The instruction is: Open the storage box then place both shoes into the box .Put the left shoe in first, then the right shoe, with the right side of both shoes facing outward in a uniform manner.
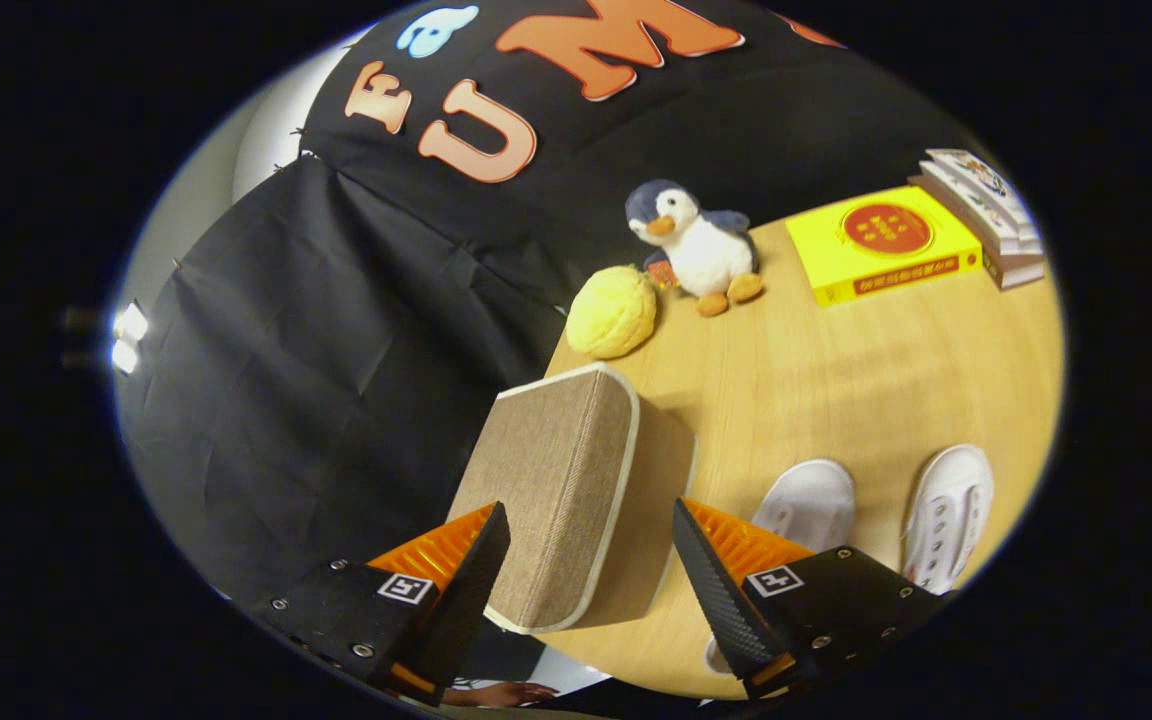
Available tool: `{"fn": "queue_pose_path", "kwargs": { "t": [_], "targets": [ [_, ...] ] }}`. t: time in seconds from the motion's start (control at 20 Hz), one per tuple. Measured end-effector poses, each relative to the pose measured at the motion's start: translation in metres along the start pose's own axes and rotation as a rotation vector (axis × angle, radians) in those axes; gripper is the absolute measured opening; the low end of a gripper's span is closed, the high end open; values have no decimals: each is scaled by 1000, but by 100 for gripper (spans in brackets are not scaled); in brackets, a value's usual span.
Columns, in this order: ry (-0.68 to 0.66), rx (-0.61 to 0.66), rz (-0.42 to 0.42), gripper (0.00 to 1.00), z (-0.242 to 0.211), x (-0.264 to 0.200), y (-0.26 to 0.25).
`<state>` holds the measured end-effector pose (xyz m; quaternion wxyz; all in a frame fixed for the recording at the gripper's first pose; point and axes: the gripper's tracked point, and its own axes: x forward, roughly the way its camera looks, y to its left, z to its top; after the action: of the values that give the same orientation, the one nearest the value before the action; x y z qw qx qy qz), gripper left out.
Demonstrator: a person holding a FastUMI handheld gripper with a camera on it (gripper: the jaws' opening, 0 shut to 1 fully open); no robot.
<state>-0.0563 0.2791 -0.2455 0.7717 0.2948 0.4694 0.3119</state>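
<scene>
Spread wide, the gripper (591, 545) framed the closed box (576, 500) without touching it. Both shoes (808, 495) (951, 515) lay on the worktop (836, 380) just beside the box; a penguin (696, 245) sat beyond.

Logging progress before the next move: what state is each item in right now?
storage box: lid closed, between the fingers.
gripper: open, straddling the box, not pressing.
two white shoes: on the table, outside the box.
table: carries a penguin plush, a yellow ball, books.
</scene>
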Motion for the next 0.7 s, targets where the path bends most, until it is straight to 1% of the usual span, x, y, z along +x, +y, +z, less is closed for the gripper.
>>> {"fn": "queue_pose_path", "kwargs": {
  "t": [0.1, 0.3, 0.45, 0.6, 0.7],
  "targets": [
    [70, 90, 48, 98, -17, 15, 3],
    [125, 113, 44, 97, -30, 39, -6],
    [144, 145, 75, 97, -34, 51, -6],
    [170, 175, 85, 97, -42, 67, -8],
    [180, 220, 137, 97, -46, 73, 4]
  ]
}}
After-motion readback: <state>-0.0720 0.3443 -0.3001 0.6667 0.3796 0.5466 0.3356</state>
